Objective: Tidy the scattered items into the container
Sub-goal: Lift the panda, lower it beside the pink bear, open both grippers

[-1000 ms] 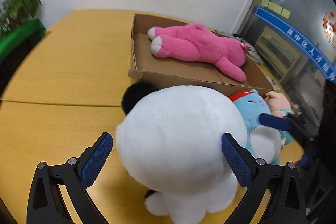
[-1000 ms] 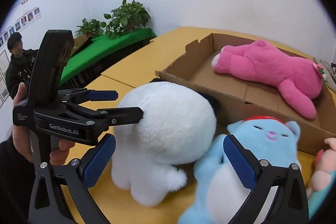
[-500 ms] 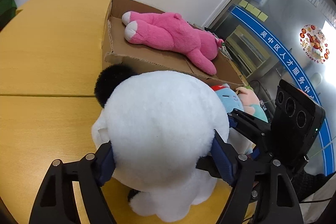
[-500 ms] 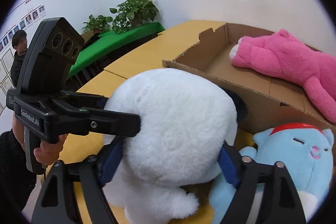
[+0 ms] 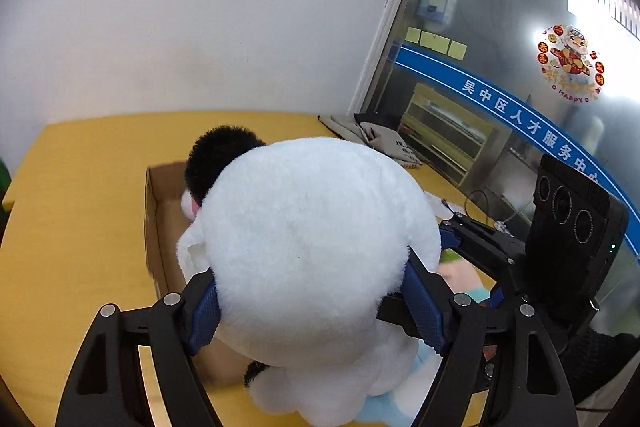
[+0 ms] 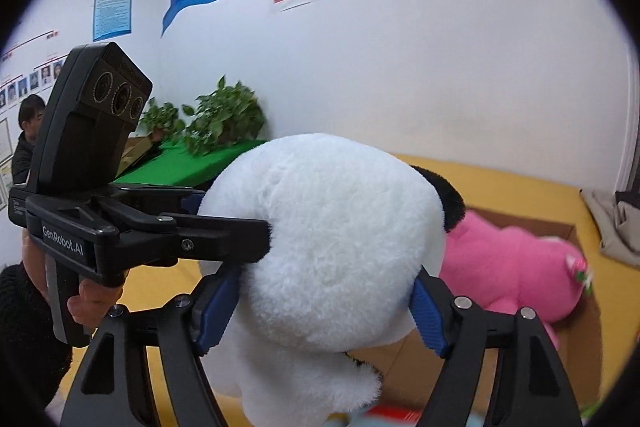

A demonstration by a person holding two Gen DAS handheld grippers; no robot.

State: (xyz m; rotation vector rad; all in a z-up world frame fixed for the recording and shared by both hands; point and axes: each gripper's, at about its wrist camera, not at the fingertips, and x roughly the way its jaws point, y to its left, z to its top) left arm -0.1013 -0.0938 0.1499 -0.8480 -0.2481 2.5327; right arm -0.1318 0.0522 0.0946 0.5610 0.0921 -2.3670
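Note:
A big white plush toy with a black ear hangs above the yellow table, and both grippers hold it. My left gripper is shut on its round body, the blue pads sunk into the fur. From the other side my right gripper is shut on the same white plush. Behind and below it is the cardboard box, where a pink plush lies. In the left wrist view the box wall shows left of the toy.
A pale blue plush lies on the table under the lifted toy. Grey cloth is heaped at the table's far corner. Potted plants stand on a green bench by the wall. A person stands at the far left.
Both grippers went from open around the white plush to shut on it. They then raised it off the table, toward and above the box.

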